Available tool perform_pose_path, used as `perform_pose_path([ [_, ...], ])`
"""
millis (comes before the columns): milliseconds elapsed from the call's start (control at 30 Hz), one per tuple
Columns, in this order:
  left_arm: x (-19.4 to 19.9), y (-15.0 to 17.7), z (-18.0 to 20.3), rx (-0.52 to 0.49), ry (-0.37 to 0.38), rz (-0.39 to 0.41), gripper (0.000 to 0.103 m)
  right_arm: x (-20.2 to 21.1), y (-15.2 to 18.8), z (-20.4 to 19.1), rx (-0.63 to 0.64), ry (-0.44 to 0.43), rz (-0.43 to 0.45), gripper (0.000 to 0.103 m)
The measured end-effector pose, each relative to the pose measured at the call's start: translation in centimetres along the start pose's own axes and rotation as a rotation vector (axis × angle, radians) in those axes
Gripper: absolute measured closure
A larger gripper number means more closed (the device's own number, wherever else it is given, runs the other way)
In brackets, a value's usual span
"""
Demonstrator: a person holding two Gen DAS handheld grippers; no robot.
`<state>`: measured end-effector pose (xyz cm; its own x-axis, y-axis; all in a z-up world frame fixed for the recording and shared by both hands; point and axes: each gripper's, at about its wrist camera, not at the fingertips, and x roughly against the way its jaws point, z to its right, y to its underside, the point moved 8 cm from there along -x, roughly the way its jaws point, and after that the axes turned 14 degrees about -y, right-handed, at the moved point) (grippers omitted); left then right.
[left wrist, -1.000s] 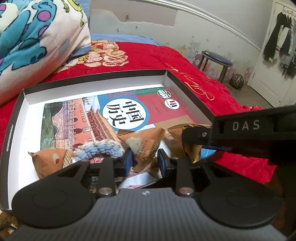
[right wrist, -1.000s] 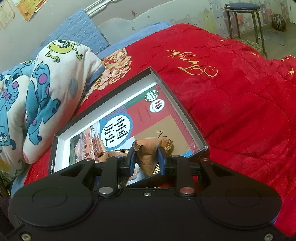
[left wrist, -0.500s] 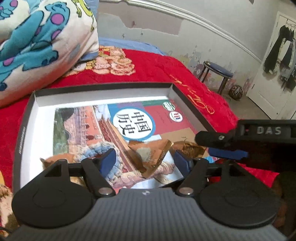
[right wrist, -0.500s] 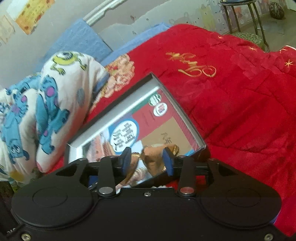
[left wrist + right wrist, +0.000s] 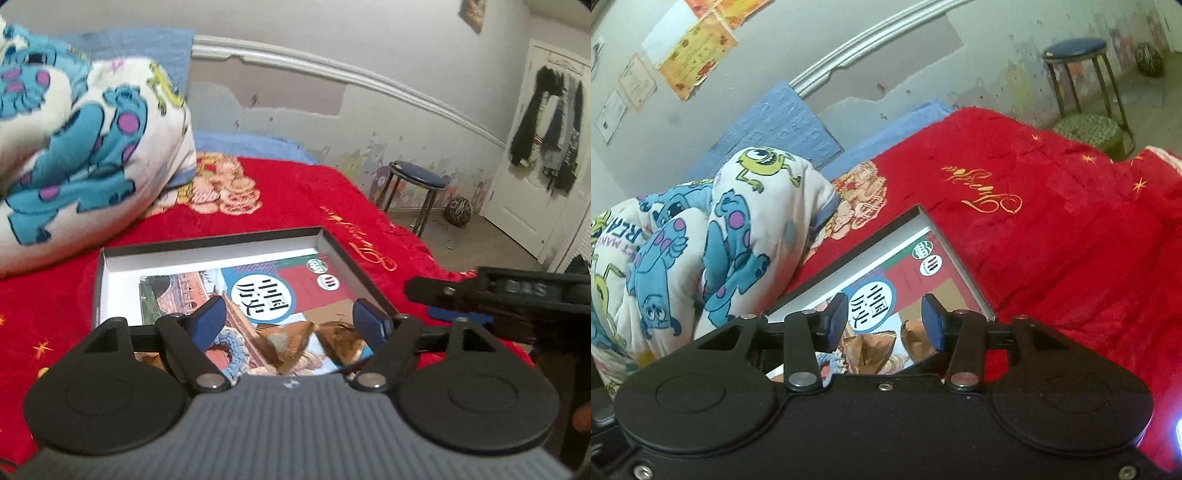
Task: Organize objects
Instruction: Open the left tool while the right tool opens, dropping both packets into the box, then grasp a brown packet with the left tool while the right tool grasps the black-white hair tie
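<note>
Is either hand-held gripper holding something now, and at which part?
No. The left gripper and right gripper are both open, above the snack packets in the box.

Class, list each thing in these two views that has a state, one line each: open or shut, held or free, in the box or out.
left gripper: open, holding nothing
right gripper: open, holding nothing
box: lidless, lying flat on the red blanket
book: closed, flat inside the box
snack packets: loose on the book, in the box
blue crochet ring: lying in the box
door: shut
</note>
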<state>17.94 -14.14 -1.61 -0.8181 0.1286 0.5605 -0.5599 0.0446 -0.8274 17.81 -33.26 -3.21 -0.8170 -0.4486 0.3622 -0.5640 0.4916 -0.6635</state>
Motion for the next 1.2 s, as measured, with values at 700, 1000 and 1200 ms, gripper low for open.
perform_pose_path([
  [700,-0.8,11.6,4.0,-0.067,-0.032,-0.236,0.045,1.4,6.2,2.6,-0.06,0.118,-0.146,0.058],
  [1000,-1.1,11.5,3.0,-0.073,-0.144,-0.155,0.04,-0.5,6.8,3.2,-0.085,0.102,-0.185,0.058],
  [1200,-2.2,11.1,2.0,-0.059,-0.198,-0.131,0.033,-1.2,7.1,3.3,-0.102,0.095,-0.196,0.058],
])
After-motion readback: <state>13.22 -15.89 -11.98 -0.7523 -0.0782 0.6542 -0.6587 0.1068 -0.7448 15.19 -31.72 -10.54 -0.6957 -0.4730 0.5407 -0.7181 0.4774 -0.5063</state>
